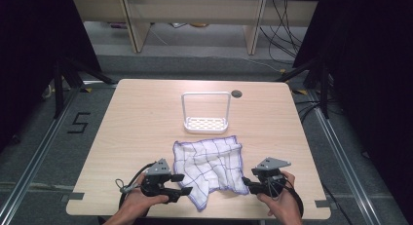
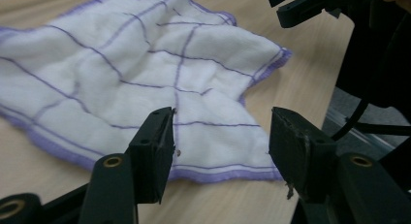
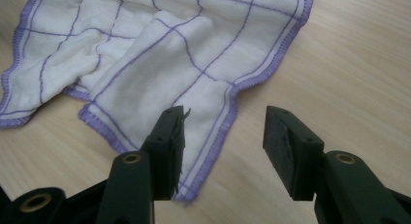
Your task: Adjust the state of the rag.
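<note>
Where the light wooden tabletop (image 1: pixel 141 122) fills the middle of the high view, a white cloth (image 1: pixel 210 164) with purple grid lines and a purple hem lies rumpled near the person's edge. Behind it, well apart, stands a white wire rack (image 1: pixel 206 112) on a perforated base, with a round cable port (image 1: pixel 236 94) at the far edge. The left gripper (image 1: pixel 181 184) sits just beside the cloth's near left corner, its jaws parted and empty. The right gripper (image 1: pixel 247 181) sits at the cloth's right edge, jaws likewise apart, nothing between them. Grey floor surrounds the tabletop, marked with a black numeral 5 (image 1: pixel 79 122); pale cabinets (image 1: pixel 195 13), trailing cables and dark curtains stand beyond.
</note>
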Available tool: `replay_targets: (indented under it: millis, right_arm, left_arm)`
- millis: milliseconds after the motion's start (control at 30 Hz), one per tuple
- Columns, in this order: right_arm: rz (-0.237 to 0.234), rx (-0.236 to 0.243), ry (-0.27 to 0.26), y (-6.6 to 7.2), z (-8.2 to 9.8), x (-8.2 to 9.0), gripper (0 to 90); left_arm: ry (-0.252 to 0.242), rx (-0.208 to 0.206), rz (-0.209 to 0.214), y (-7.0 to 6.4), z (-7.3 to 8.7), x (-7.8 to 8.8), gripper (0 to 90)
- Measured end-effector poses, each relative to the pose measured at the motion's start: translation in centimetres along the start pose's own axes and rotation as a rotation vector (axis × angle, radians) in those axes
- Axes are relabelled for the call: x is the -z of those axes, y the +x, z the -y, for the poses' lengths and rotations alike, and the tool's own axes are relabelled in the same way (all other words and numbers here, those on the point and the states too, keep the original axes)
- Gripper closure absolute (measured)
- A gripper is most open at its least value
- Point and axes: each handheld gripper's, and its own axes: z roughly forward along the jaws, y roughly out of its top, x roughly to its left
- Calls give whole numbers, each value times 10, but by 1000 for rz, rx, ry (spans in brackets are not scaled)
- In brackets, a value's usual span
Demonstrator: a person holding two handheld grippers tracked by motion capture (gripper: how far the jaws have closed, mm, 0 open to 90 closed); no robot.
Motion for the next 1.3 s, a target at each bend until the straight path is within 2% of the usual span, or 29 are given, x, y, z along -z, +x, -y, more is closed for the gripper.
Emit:
replay_targets:
  millis: [133, 167, 200, 267, 300, 367, 400, 433, 467, 500, 533, 567, 633, 667, 700, 767, 800, 833, 867, 900, 933, 967, 1000, 1067, 1100, 1167, 1200, 1233, 1300]
  right_arm:
    - [14, 10, -12, 1, 5, 3, 502]
    - [2, -11, -1, 1, 9, 2, 502]
    - [2, -11, -1, 1, 9, 2, 502]
    - [2, -11, 2, 2, 12, 0, 503]
    - [2, 10, -1, 1, 13, -3, 503]
    - [-6, -11, 24, 6, 15, -6, 502]
    - [-6, -11, 24, 6, 15, -6, 502]
    - [-6, -2, 31, 7, 15, -8, 502]
    - [-5, 12, 31, 7, 16, -10, 502]
    - [-4, 21, 28, 8, 16, -12, 502]
    - [-9, 9, 41, 9, 16, -12, 502]
    - [-7, 28, 40, 10, 17, -14, 502]
    - [0, 35, 55, 13, 19, -18, 514]
    - [2, 44, 69, 14, 20, -20, 531]
    - [0, 45, 82, 16, 21, -21, 558]
    - [-18, 44, 86, 18, 22, -21, 653]
    - [-15, 69, 80, 18, 22, -21, 690]
    - [-23, 75, 76, 18, 22, -21, 767]
    - [-33, 74, 82, 18, 23, -21, 808]
    - [-28, 74, 71, 18, 23, -21, 851]
    - [-21, 97, 83, 16, 23, -19, 862]
    - [-13, 83, 70, 15, 23, -16, 870]
    - [-13, 83, 70, 15, 23, -16, 870]
    - [-6, 110, 60, 10, 22, -9, 873]
    - [1, 102, 47, 5, 23, -1, 874]
    - [0, 96, 49, 4, 24, 3, 873]
    - [-1, 75, 33, 5, 27, 6, 873]
    - [-9, 77, 41, 5, 29, 11, 874]
    - [-26, 79, 32, 8, 34, 17, 873]
  left_arm:
    - [34, -47, -7, -12, 3, -17, 431]
    - [51, -62, 1, -15, 4, -22, 438]
    - [62, -66, 16, -18, 5, -27, 438]
    - [78, -78, 12, -22, 7, -37, 445]
    - [94, -85, -1, -23, 8, -41, 447]
    - [122, -128, -19, -24, 12, -53, 490]
    - [122, -128, -19, -24, 12, -53, 523]
    - [122, -164, -40, -24, 13, -54, 523]
    - [128, -198, -58, -23, 13, -53, 576]
    - [128, -198, -63, -23, 13, -52, 623]
    - [111, -205, -62, -22, 14, -52, 665]
    - [113, -221, -65, -21, 15, -51, 703]
    - [115, -242, -65, -21, 16, -49, 766]
    - [118, -260, -71, -20, 16, -48, 795]
    - [113, -257, -65, -20, 16, -47, 812]
    - [112, -279, -67, -19, 15, -44, 831]
    - [100, -260, -58, -19, 16, -42, 835]
    - [114, -282, -66, -17, 14, -38, 838]
    - [102, -270, -44, -17, 14, -35, 841]
    - [92, -268, -51, -16, 13, -32, 843]
    - [88, -269, -40, -15, 12, -28, 843]
    - [76, -277, -35, -12, 12, -19, 845]
    - [76, -277, -35, -12, 12, -19, 845]
    - [81, -276, -40, -9, 13, -9, 845]
    - [74, -265, -42, -5, 17, 0, 844]
    - [71, -269, -43, -3, 19, 4, 845]
    - [75, -270, -39, -1, 22, 7, 845]
    - [80, -258, -23, 0, 25, 11, 844]
    - [75, -229, -26, -1, 29, 12, 844]
